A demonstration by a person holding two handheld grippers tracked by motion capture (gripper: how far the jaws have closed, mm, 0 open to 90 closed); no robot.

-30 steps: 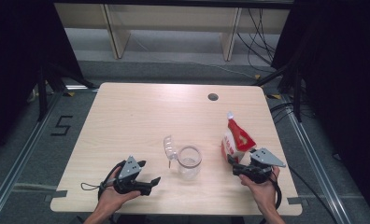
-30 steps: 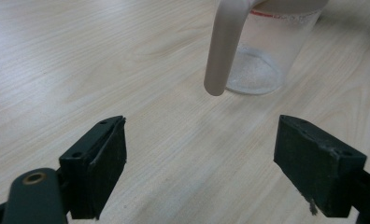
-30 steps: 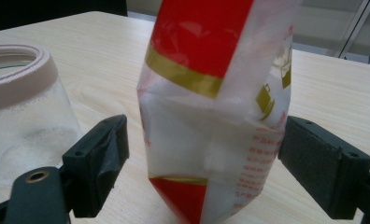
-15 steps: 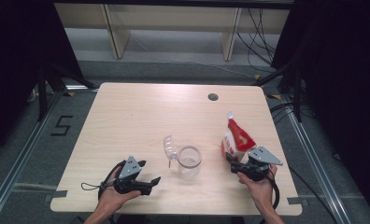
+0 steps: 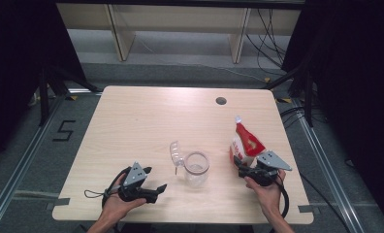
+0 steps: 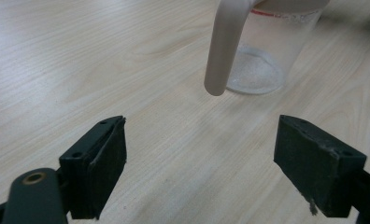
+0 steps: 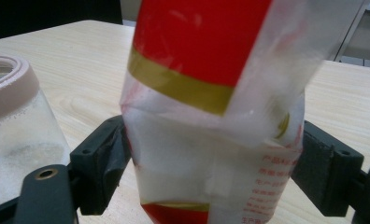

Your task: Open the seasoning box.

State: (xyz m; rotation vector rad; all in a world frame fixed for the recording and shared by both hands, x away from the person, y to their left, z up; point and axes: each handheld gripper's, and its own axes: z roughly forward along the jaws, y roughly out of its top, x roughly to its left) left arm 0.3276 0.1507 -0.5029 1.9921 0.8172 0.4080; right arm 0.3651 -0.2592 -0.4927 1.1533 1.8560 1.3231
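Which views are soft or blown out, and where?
Right gripper view: the red-and-white pouch sits very close and looks soft, especially its top right edge. Left gripper view: the jaws look sharp, the clear jug slightly soft. High view: even light, dark surroundings.

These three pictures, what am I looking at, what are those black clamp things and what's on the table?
A person sits at a wooden table with a hand-held two-jaw gripper in each hand. The high view looks down from above; each of the other two pictures comes from a camera riding on one gripper, looking along its black jaws.

The left gripper is open, holding nothing, and points at a clear plastic jug with a pale handle; a little white powder lies at the jug's bottom.

The right gripper has its jaws on either side of a red and white pouch with a white cap, pressing its sides.
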